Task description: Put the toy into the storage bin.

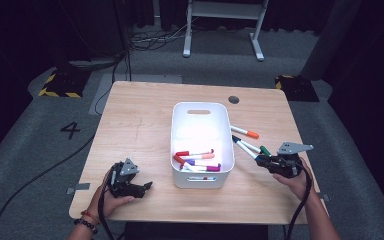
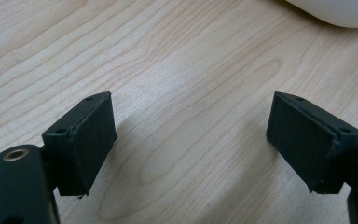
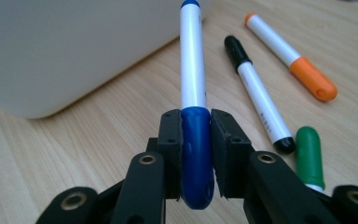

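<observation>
Right gripper view has the clearest look: the right gripper (image 3: 196, 140) is pinching a blue-capped marker (image 3: 193, 93) by its cap, jaws pressed tight on both sides, white barrel pointing away toward the white bin (image 3: 74, 51). The cap's bottom end is partly tucked behind the gripper's arms, and the marker's far tip is cut off by the top edge. Just to the right on the table, a green cap (image 3: 309, 157) pokes out, its barrel hidden behind the gripper. Further along sit a black-capped marker (image 3: 259, 98) and an orange-capped marker (image 3: 291, 56). There's tiny print on the black one's barrel, way too small to read.

Left gripper view: left gripper (image 2: 191, 140) has its jaws spread wide over bare wooden table (image 2: 177, 70), nothing between them, and only a corner of the bin shows at the top.

From the high view, the bin holds a jumble of markers (image 1: 196, 160), hard to count. Way back on the floor, a "4" (image 1: 70, 130) is marked left of the table.
</observation>
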